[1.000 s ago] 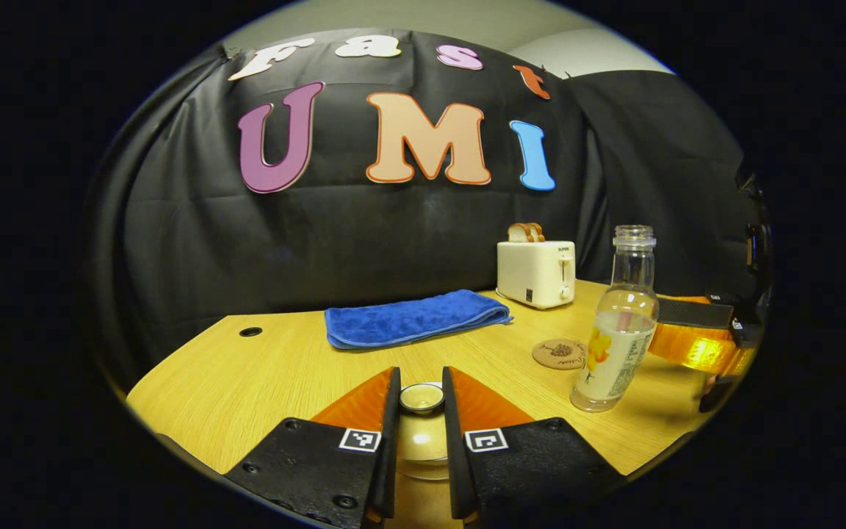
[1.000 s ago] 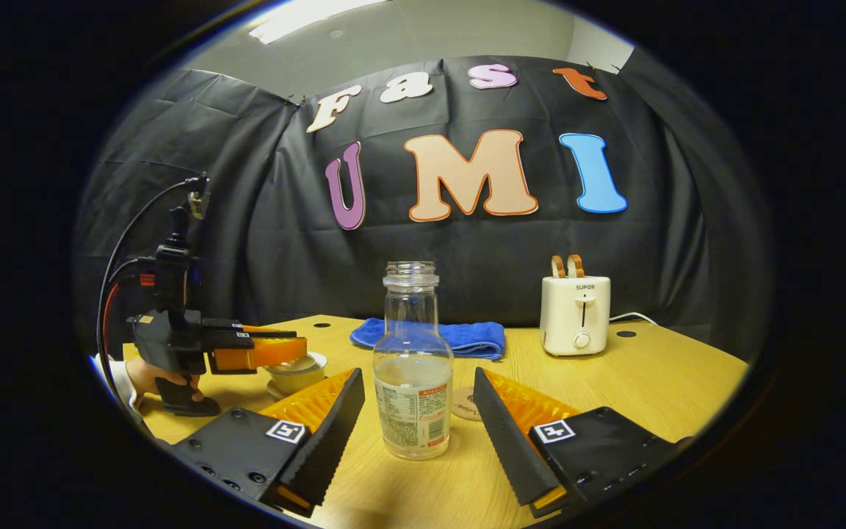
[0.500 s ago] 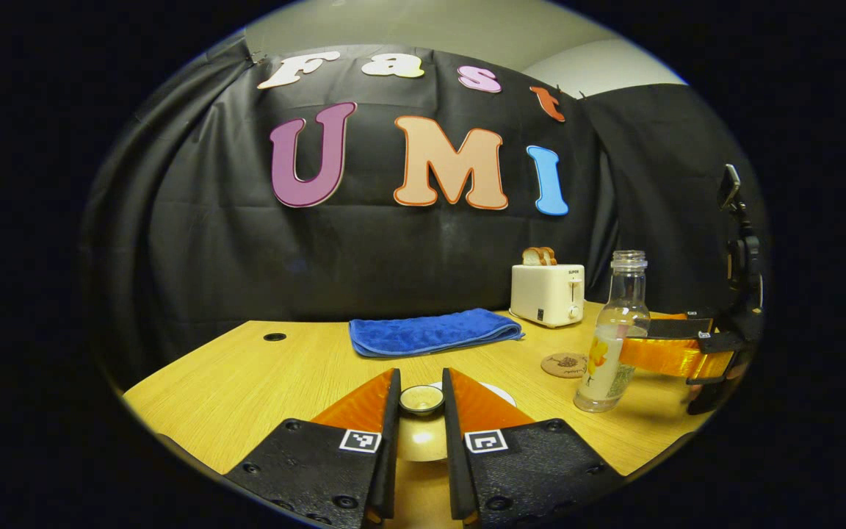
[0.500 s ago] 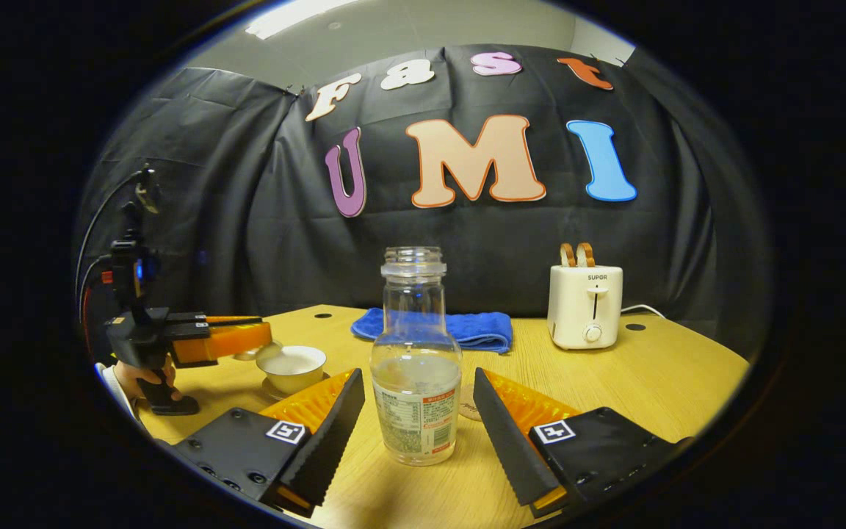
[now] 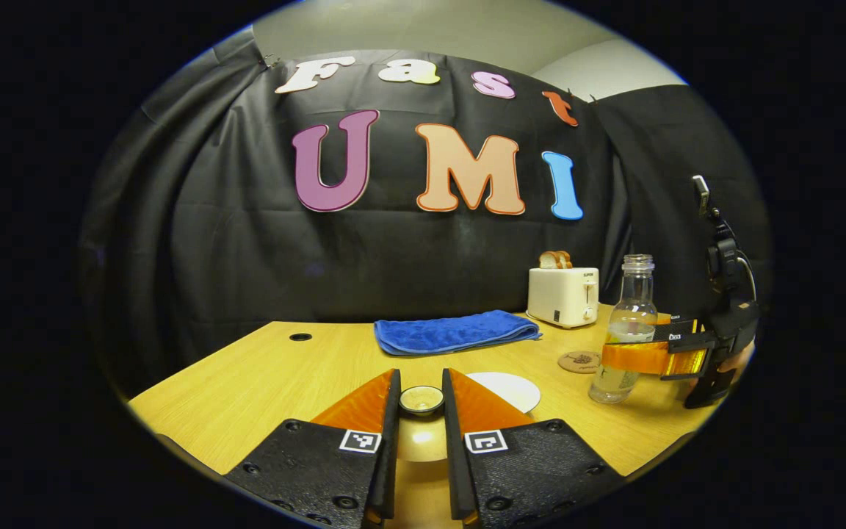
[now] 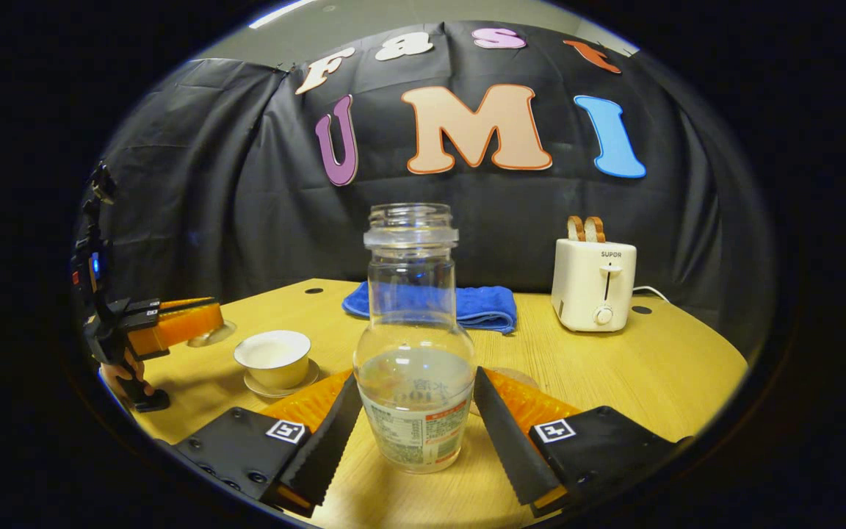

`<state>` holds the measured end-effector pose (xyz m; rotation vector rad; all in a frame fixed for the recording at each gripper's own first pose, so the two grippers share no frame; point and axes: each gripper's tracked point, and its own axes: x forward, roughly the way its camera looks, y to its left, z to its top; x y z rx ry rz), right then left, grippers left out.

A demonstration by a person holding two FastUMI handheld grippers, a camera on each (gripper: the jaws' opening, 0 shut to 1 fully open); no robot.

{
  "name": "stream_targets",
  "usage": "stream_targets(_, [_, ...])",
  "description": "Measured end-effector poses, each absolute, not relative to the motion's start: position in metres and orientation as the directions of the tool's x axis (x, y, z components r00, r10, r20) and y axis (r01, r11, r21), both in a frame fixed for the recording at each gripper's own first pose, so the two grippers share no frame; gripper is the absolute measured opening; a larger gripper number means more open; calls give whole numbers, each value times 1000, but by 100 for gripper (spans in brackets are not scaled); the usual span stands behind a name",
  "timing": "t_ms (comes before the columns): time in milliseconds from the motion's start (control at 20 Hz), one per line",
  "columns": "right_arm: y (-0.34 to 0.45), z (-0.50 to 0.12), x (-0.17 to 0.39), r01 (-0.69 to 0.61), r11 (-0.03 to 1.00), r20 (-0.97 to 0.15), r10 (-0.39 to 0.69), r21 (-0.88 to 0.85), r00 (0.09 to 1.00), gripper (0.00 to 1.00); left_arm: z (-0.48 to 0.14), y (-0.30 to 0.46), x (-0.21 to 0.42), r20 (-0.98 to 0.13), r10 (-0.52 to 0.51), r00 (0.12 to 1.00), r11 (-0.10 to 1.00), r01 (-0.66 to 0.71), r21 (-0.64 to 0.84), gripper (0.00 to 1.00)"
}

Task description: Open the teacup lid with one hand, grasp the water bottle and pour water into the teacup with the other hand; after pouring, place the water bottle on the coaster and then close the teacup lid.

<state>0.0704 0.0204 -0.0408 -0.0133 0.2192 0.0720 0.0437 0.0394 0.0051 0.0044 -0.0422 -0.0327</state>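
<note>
Left gripper (image 5: 421,400) level and low over the wooden table (image 5: 247,382), fingers clamped on the small round knob of the teacup lid (image 5: 421,433), a smooth pale dome lifted off the cup. Just past the fingertips at 1 o'clock in the left gripper view, the rim of the teacup (image 5: 507,388). In the right gripper view the same gripper seen far out at 9 o'clock (image 6: 206,323), held horizontal by a hand (image 6: 125,375) on its pistol-style handle, the lid hanging under the fingers, clear of the open teacup (image 6: 273,358), a glossy off-white bowl on a matching saucer.

Right gripper (image 6: 414,411) level near the tabletop, serrated fingers flanking the belly of the water bottle (image 6: 412,353) at label height; edges appear to touch the glass on both sides, firm grip cannot be told. Bottle upright on the table, clear, bulbous below a straight neck, uncapped threaded mouth, water reaching the shoulder, paper label around the base. In the left gripper view, at 3 o'clock, the right gripper (image 5: 617,356) reaching in sideways around the bottle (image 5: 625,334).

Round brown coaster (image 5: 579,361) just left of the bottle, mostly hidden behind it in the right gripper view. Farther back, a folded blue plush towel (image 6: 467,305) and a boxy white toaster (image 6: 595,283) with two slices up.
</note>
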Motion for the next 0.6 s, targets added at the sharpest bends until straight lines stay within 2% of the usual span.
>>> stream_targets(150, [23, -46, 73, -83, 996, -245, 77, -13, 967, 94, 4, 56, 42, 42, -1, 999, 1000, 1, 6, 27])
stream_targets(250, [23, -45, 77, -86, 996, -245, 78, -22, 966, 81, 4, 67, 42, 43, 23, 999, 1000, -23, 4, 27])
stream_targets(500, [23, -44, 75, -73, 995, -245, 55, -66, 968, 81, 3, 83, 41, 42, 73, 996, 997, -74, 3, 27])
stream_targets(600, [15, -42, 74, -59, 989, -263, 22, -135, 965, 81, 3, 83, 40, 43, 76, 996, 997, -76, 3, 27])
